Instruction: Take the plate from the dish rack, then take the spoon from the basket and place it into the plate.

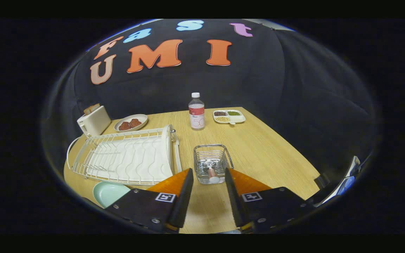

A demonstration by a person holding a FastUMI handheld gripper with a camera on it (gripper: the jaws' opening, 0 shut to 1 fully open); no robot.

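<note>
Sitting dead ahead at 12 o'clock of the hand-held gripper (209,182) (fingers apart, empty), spoon (212,174) handle pointing back from basket (212,162).

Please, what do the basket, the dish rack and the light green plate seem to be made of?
Basket: bare metal wire, probably steel; thin shiny silvery mesh, just beyond the open gripper.
Dish rack: wire with a white coating, likely painted or plastic-coated metal; matte, evenly white bars.
Plate: smooth pale green with a soft sheen; plastic or glazed ceramic, I cannot tell which.
</note>
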